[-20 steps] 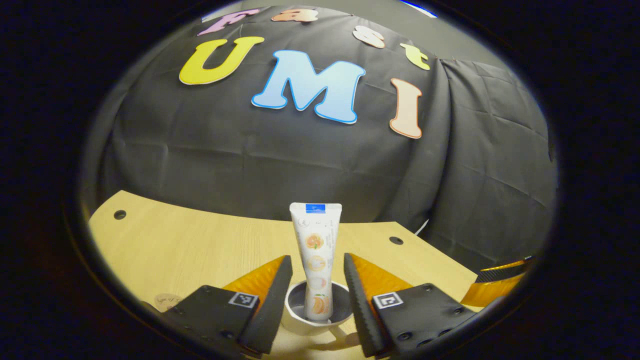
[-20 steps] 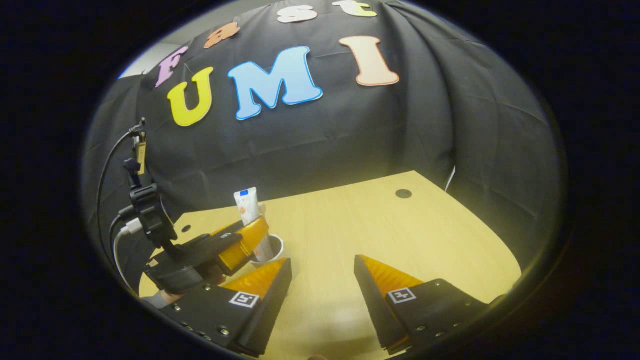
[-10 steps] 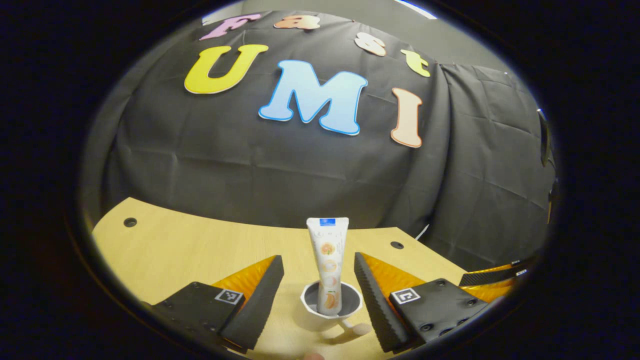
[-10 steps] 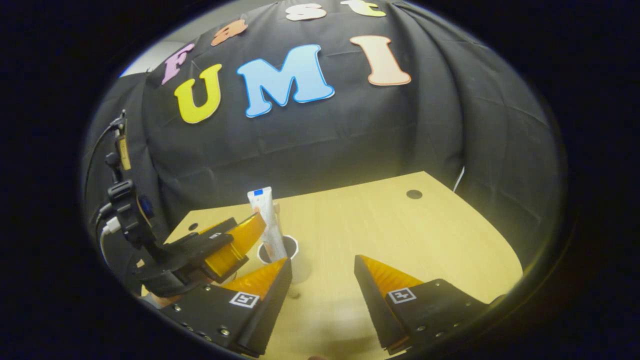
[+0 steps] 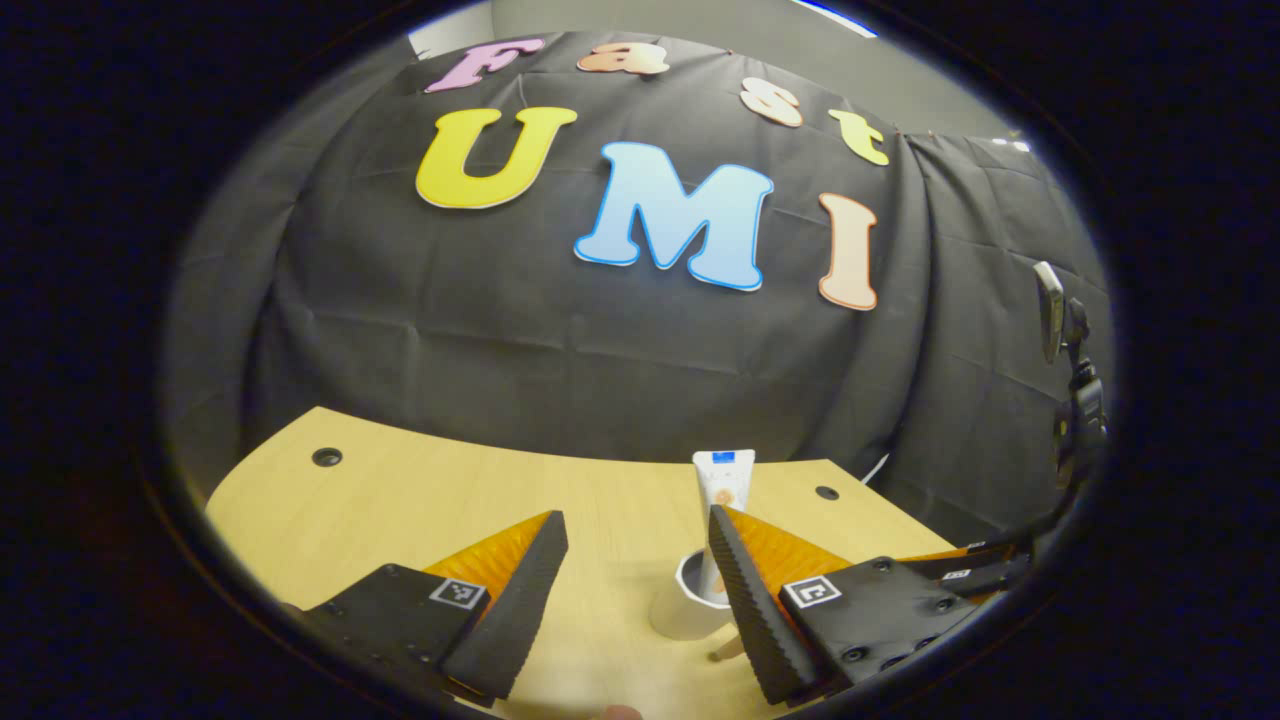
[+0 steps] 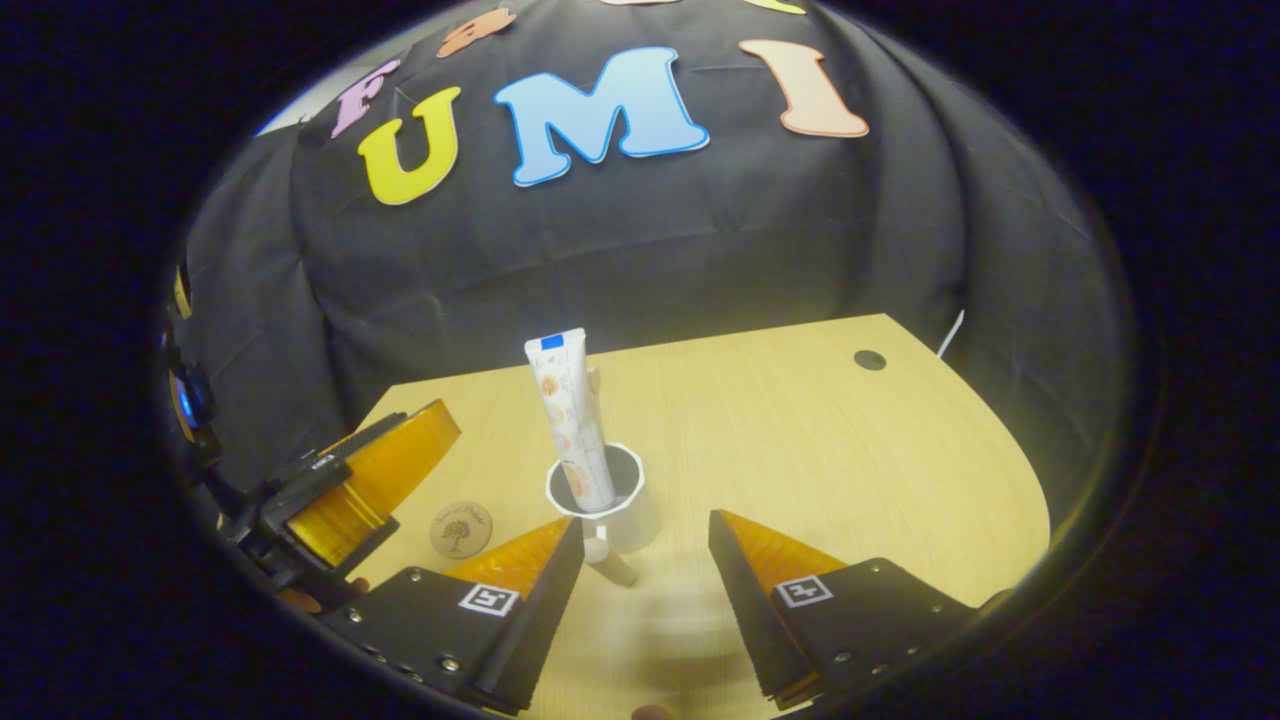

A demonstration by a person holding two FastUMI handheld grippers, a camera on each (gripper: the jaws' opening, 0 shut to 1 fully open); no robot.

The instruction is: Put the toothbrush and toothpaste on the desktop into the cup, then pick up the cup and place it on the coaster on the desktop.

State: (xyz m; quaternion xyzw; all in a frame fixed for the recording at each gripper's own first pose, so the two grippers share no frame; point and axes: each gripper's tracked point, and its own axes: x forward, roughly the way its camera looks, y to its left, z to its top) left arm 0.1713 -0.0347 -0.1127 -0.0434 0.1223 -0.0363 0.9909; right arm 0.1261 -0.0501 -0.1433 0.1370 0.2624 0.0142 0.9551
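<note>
One view, right gripper's, catches coaster (image 6: pixel 460 529) left of cup (image 6: pixel 605 505).

Left tool (image 5: pixel 637 590) backed off cup (image 6: pixel 604 503), coaster (image 6: pixel 460 529) now visible

Dim, warm light; fisheye bending at edges.
</note>
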